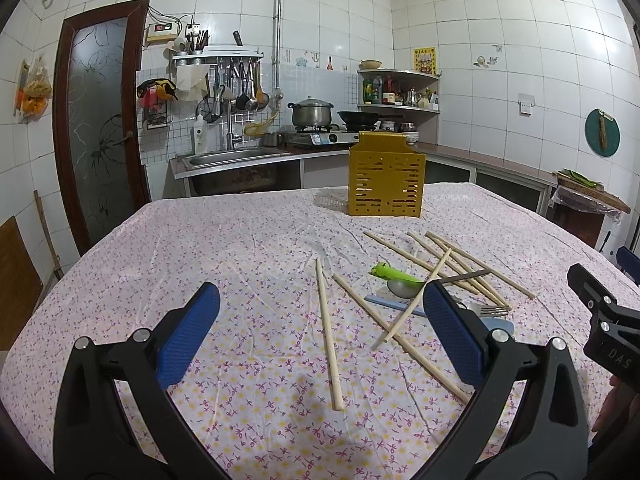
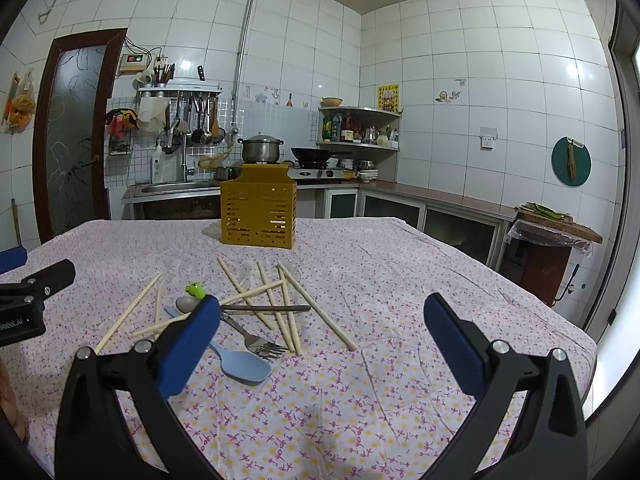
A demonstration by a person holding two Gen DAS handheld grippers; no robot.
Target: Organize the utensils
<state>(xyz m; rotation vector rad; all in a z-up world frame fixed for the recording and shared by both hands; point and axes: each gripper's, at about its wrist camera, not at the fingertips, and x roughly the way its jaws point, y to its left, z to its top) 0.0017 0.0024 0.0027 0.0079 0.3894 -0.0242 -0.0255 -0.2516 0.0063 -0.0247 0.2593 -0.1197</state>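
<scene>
A: Item one, chopsticks (image 2: 280, 308): lying crossed in a loose heap at the desk (image 2: 400, 280) middle, nearer my edge than the yellow holder (image 2: 259, 216) standing toward the far edge. I'm judging them light, stiff, prone to rolling; I'm planning to pinch mid-shaft.

B: Item two?

A: Fork (image 2: 256, 338) and blue spoon (image 2: 244, 366), touching, thin and probably slippery; I'm taking handles. Left tool (image 1: 320, 312) and right tool (image 2: 322, 316) are hovering level, both spread wide, holding nothing.

Right gripper (image 2: 322, 334) spread wide above scattered chopsticks (image 2: 276, 304), holding nothing
</scene>
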